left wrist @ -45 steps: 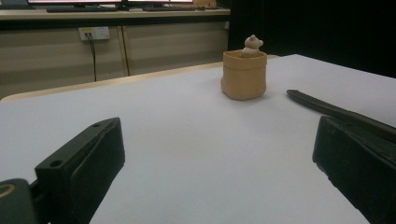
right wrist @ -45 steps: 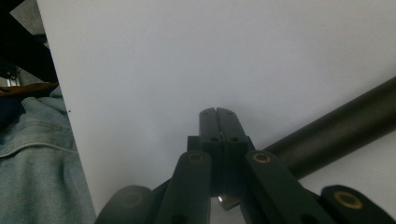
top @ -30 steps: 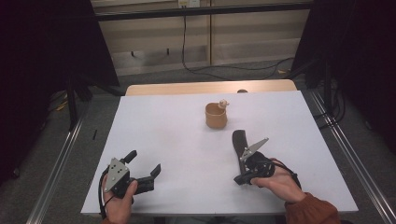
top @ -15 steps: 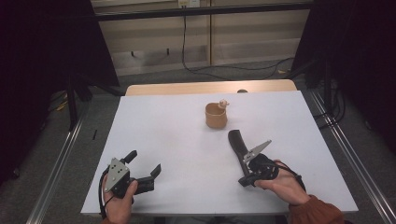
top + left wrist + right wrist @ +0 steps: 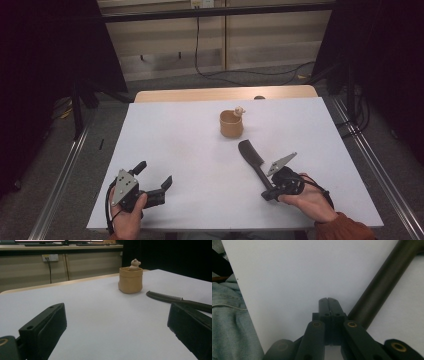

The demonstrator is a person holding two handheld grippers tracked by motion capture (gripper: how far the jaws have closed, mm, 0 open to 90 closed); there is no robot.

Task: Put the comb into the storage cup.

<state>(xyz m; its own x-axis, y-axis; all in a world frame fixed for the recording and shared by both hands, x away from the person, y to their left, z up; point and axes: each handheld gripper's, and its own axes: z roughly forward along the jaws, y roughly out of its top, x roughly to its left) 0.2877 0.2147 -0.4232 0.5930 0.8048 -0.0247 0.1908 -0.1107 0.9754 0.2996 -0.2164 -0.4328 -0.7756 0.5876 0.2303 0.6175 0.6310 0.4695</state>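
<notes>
My left gripper (image 5: 152,181) sits near the table's (image 5: 190,145) front-left corner, jaws spread wide with bare tabletop between them; it grasps nothing. In the left gripper view, both black jaws stand far apart at the bottom of the frame.

My right gripper (image 5: 270,192) is near the front edge, right of centre. In the right gripper view its jaws are pressed flat together, nothing between them, and the comb's handle (image 5: 384,282) runs diagonally just beside the closed tips. I can't tell if the handle touches them.

The black comb (image 5: 252,157) lies flat on the table, head toward the middle, handle running back toward the right gripper. Its teeth show in the left gripper view (image 5: 166,297).

The tan cup (image 5: 231,124) stands upright at mid-table toward the far edge, with a small bear figure (image 5: 239,111) at its rim. Cup and comb head are near each other but apart.

Denim-clad leg (image 5: 227,322) shows past the front edge in the right gripper view.
</notes>
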